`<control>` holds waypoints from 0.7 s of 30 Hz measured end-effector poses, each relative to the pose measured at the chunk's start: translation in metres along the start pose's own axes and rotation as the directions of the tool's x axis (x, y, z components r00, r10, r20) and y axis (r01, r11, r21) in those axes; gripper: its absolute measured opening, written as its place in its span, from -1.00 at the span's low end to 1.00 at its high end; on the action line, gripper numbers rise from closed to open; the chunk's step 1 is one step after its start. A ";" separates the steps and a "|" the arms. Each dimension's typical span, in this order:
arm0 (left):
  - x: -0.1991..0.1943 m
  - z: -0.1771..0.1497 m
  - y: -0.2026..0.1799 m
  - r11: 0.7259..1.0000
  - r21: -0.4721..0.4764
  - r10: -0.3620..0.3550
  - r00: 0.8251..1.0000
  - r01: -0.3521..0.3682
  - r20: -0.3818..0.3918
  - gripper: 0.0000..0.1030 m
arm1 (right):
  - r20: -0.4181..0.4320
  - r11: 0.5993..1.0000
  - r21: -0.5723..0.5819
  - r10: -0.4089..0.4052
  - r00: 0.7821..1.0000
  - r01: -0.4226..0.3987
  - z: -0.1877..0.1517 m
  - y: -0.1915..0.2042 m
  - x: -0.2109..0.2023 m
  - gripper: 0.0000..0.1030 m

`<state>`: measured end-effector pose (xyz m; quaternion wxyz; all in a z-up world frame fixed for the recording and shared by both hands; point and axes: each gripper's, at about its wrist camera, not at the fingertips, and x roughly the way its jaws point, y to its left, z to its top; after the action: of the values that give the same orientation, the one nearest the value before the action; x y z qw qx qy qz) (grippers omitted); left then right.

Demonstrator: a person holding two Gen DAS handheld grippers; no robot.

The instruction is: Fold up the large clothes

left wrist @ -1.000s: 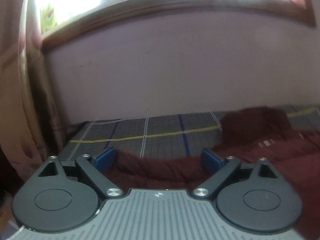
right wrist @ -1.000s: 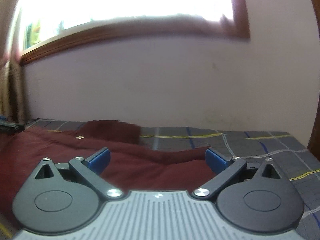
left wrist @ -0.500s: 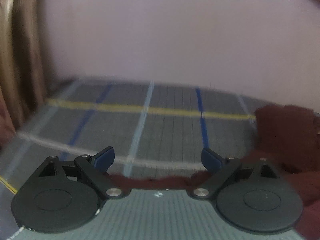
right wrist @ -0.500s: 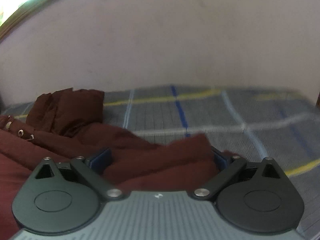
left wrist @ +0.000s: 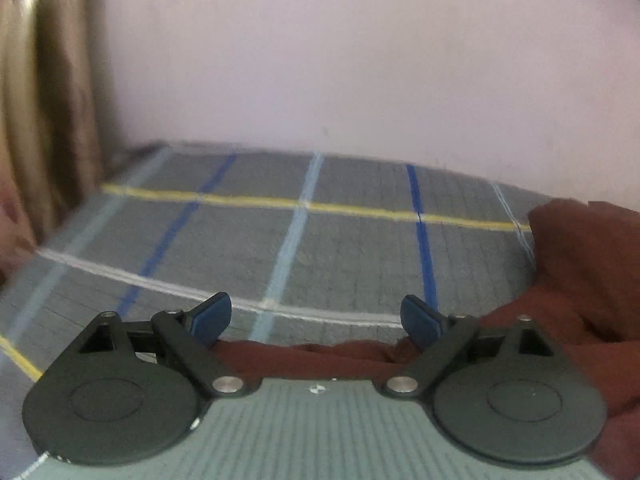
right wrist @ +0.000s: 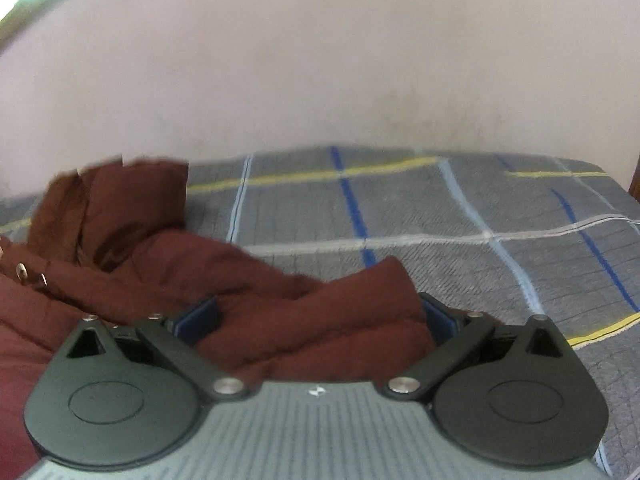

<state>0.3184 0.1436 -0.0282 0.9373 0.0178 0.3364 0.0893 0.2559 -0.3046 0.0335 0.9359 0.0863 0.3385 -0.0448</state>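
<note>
A dark maroon padded jacket (right wrist: 132,264) lies crumpled on a grey checked bedspread (right wrist: 460,216), with metal snaps showing at its left. A thick fold of it (right wrist: 360,312) bulges up between the wide-apart fingers of my right gripper (right wrist: 316,317), which is open and not clamped. In the left wrist view the jacket's edge (left wrist: 304,354) runs just under my left gripper (left wrist: 315,317), which is open with only bedspread (left wrist: 352,256) showing ahead between its blue fingertips (left wrist: 212,316). More of the jacket (left wrist: 580,276) piles up at the right.
A pale wall (left wrist: 340,60) rises right behind the bed. A tan curtain (left wrist: 44,112) hangs at the bed's left end. A bright window corner (right wrist: 20,0) shows top left in the right wrist view. Bare bedspread stretches to the right of the jacket.
Both grippers have dropped and tilted down toward the bed, so the window has left the views. The jacket fold now sits between the right fingers. Both stay open.
</note>
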 end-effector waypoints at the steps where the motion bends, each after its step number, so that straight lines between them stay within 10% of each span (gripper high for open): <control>1: -0.010 0.001 -0.001 1.000 0.012 0.012 1.000 -0.012 0.028 0.87 | 0.048 1.000 -0.005 0.000 0.999 0.001 0.001 0.000 -0.011 1.00; 8: -0.106 0.013 0.002 1.000 0.030 -0.011 0.983 0.005 0.184 1.00 | 0.328 0.994 -0.065 0.100 0.939 -0.083 0.004 0.019 -0.139 1.00; 21: -0.247 -0.048 -0.010 0.995 0.036 -0.100 0.976 0.095 0.192 1.00 | 0.260 0.975 -0.103 0.219 0.940 -0.199 -0.092 0.063 -0.265 1.00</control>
<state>0.1022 0.0883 0.0890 0.9685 0.0223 0.2453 0.0367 0.0045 -0.2181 0.1419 0.9753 0.0794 0.1984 0.0563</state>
